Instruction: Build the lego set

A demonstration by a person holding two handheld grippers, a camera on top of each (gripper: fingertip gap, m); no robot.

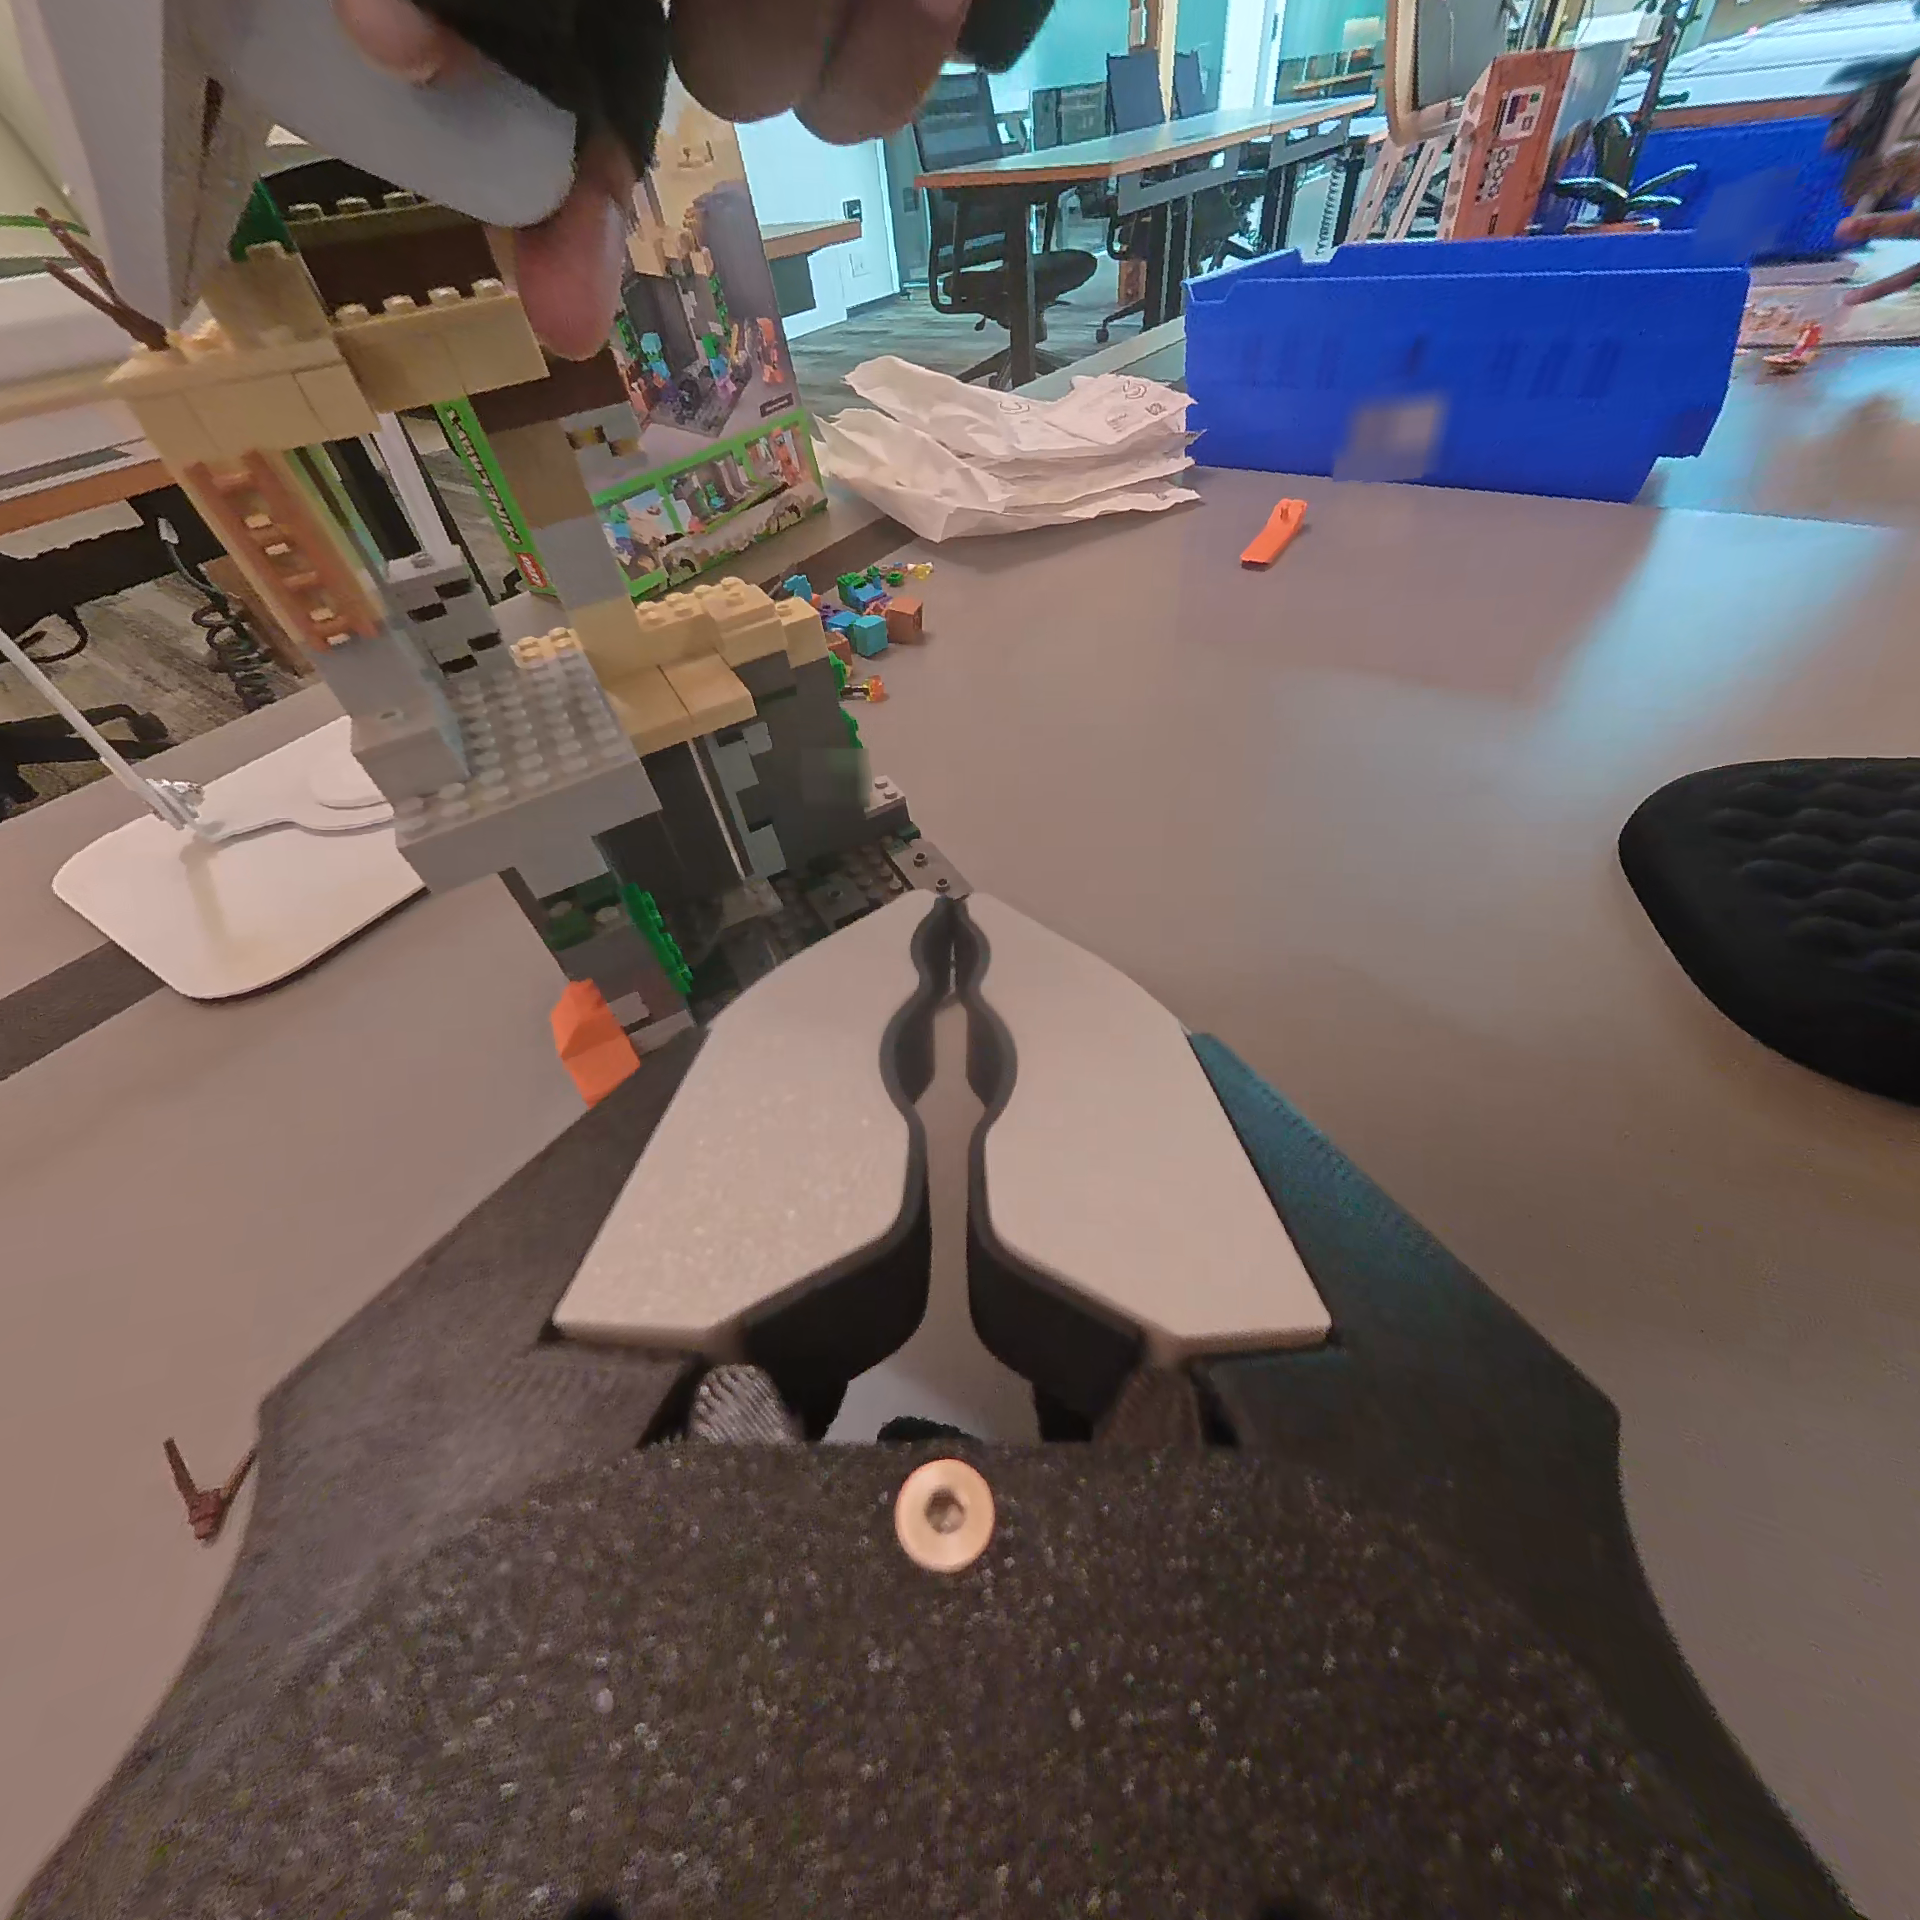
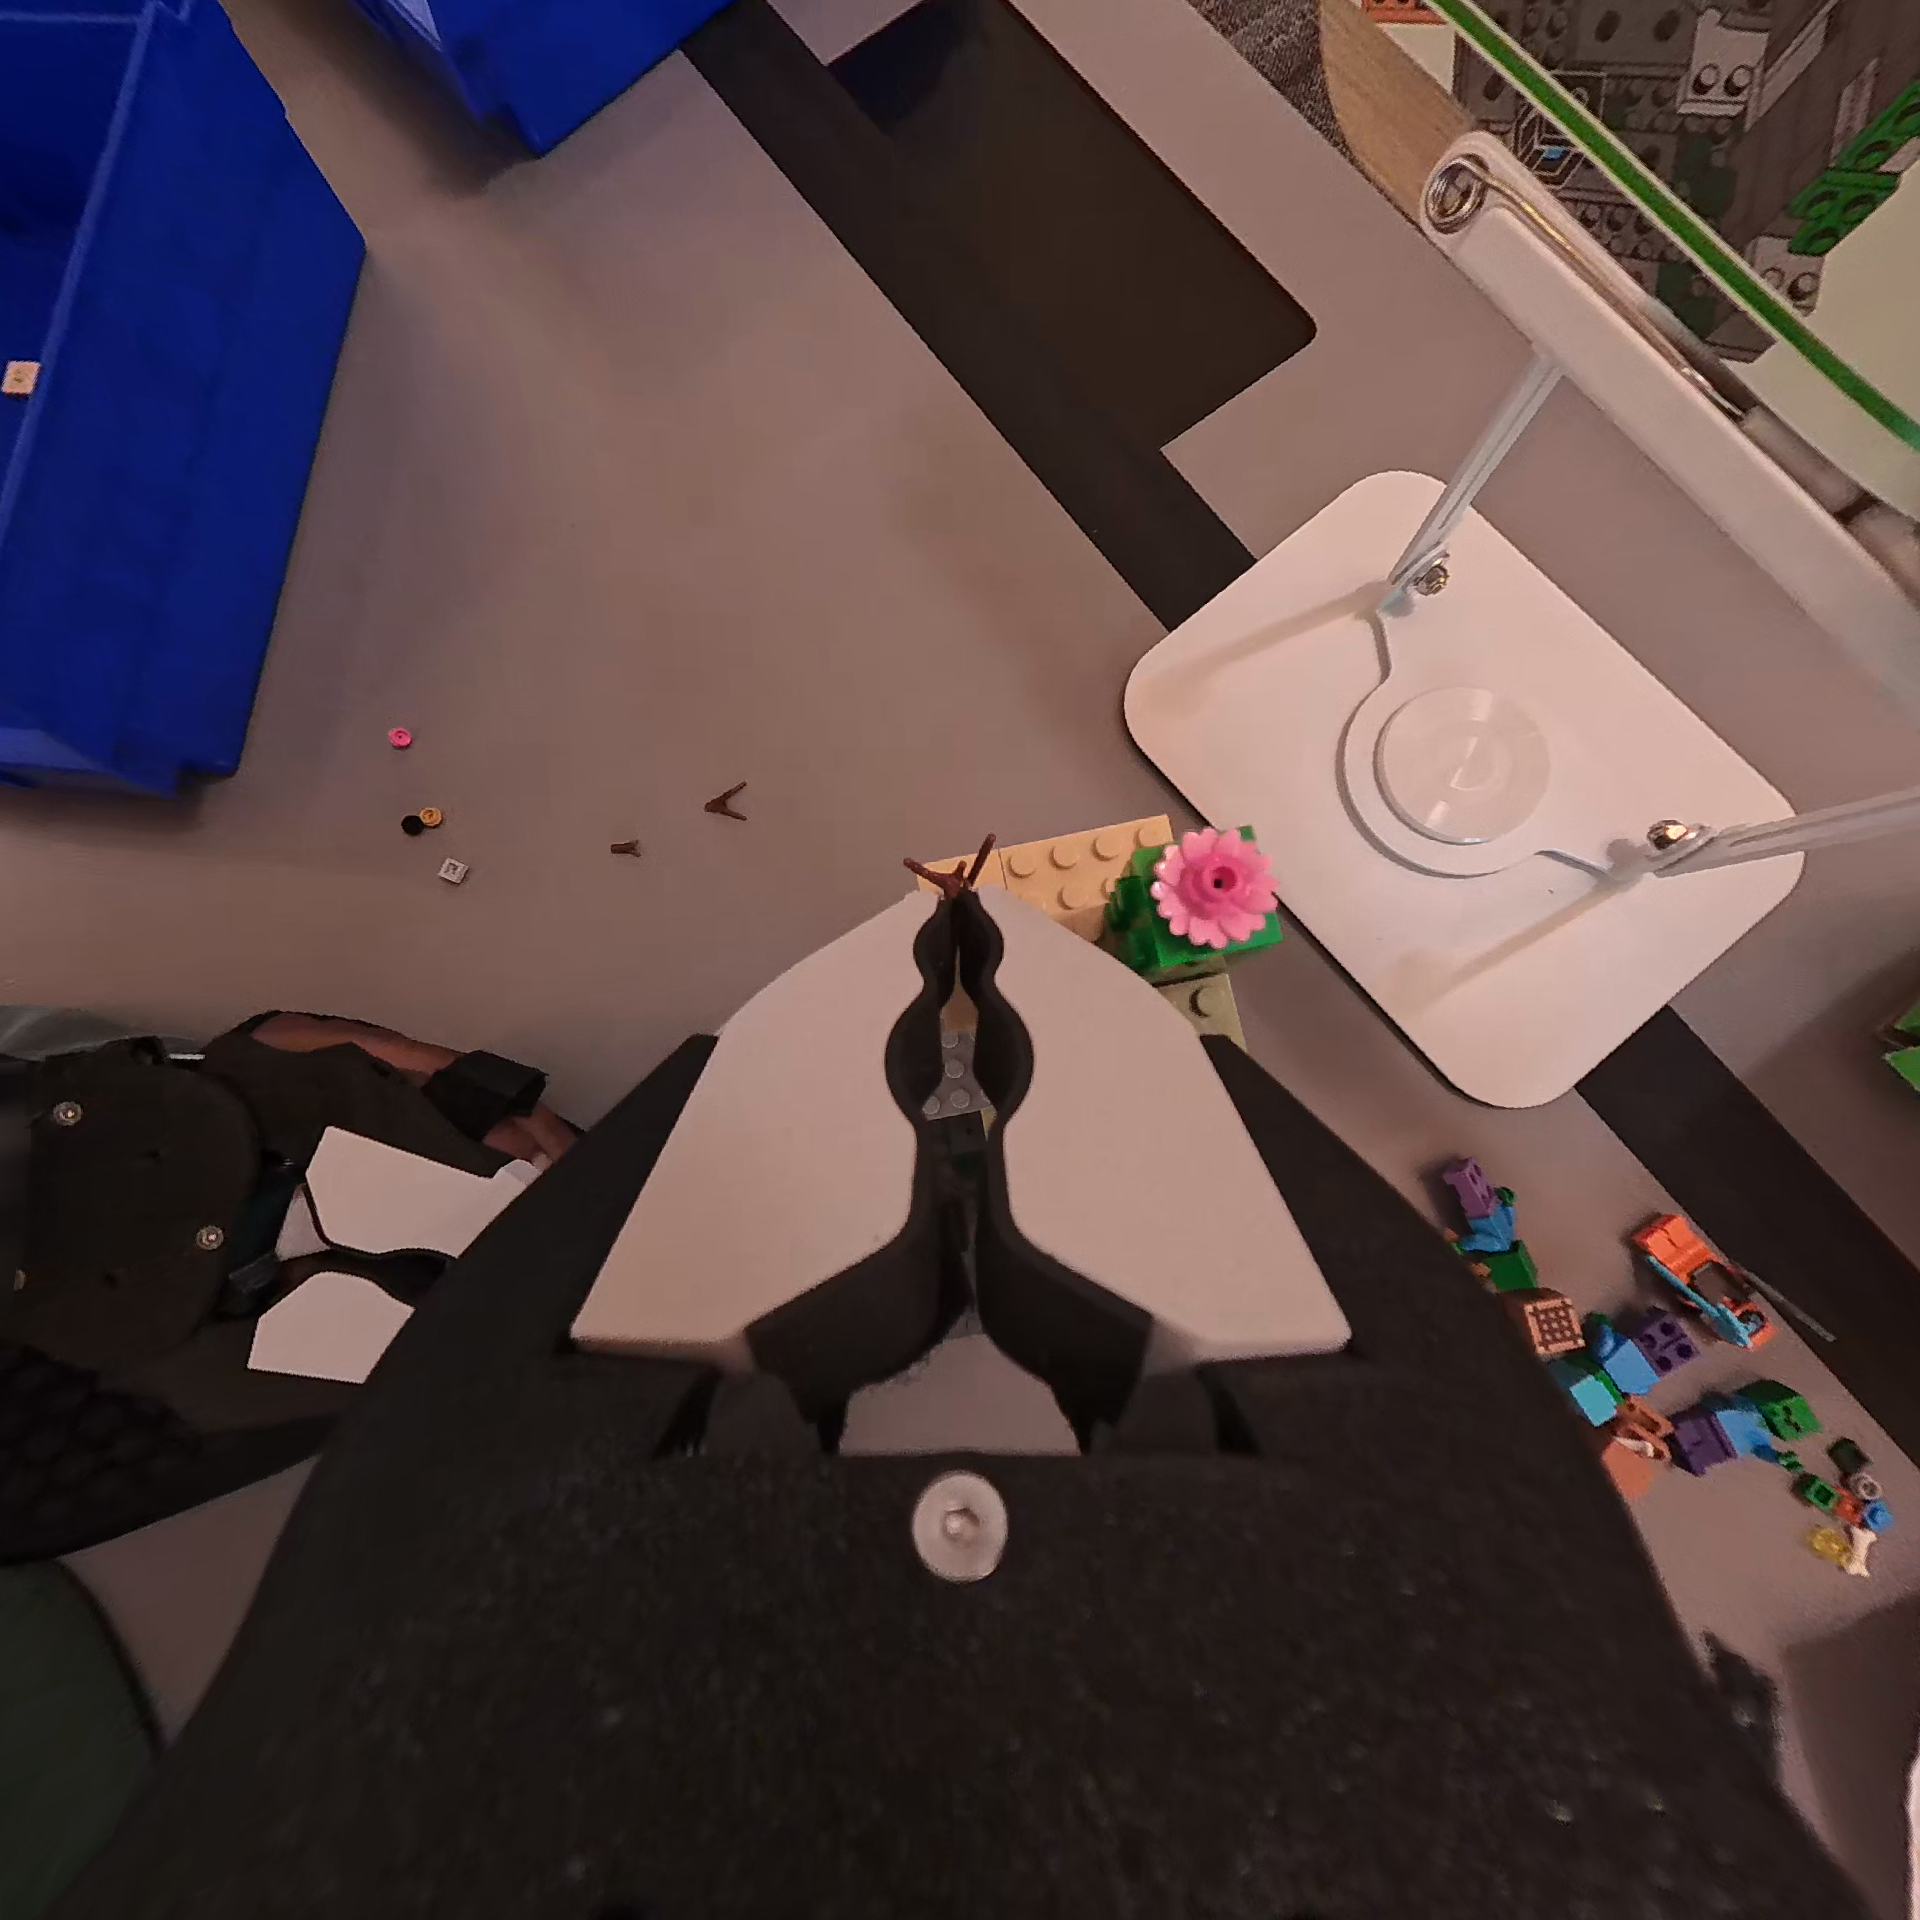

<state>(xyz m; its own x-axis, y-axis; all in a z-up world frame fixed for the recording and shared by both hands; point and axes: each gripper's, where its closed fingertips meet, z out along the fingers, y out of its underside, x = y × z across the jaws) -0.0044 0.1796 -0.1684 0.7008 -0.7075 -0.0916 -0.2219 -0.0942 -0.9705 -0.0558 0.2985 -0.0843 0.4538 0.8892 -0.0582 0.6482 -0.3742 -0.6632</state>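
The Lego build (image 1: 499, 644), a tan, grey and dark tower, stands at left on the grey table. My left gripper (image 1: 948, 912) is shut, its tips pinching the corner of the build's dark grey base plate (image 1: 914, 868). My right gripper (image 2: 951, 902) is shut on a small brown twig piece (image 2: 954, 871) and holds it over the build's top, beside a tan plate (image 2: 1070, 862) and a pink flower (image 2: 1214, 883) on green bricks. The right gripper (image 1: 416, 114) also shows above the tower in the left wrist view. The left gripper (image 2: 343, 1247) shows low left in the right wrist view.
Blue bins (image 1: 1455, 353) (image 2: 156, 416), white paper bags (image 1: 1018, 447), the set's box (image 1: 707, 416), an orange separator (image 1: 1273, 532) and a white stand base (image 2: 1455, 779) ring the build. Loose bricks (image 2: 1662, 1351), twigs (image 2: 725, 802) and small round pieces (image 2: 400, 738) lie about. A black cushion (image 1: 1797, 914) sits at right. Tip to tip, the grippers are about 15 centimetres apart.
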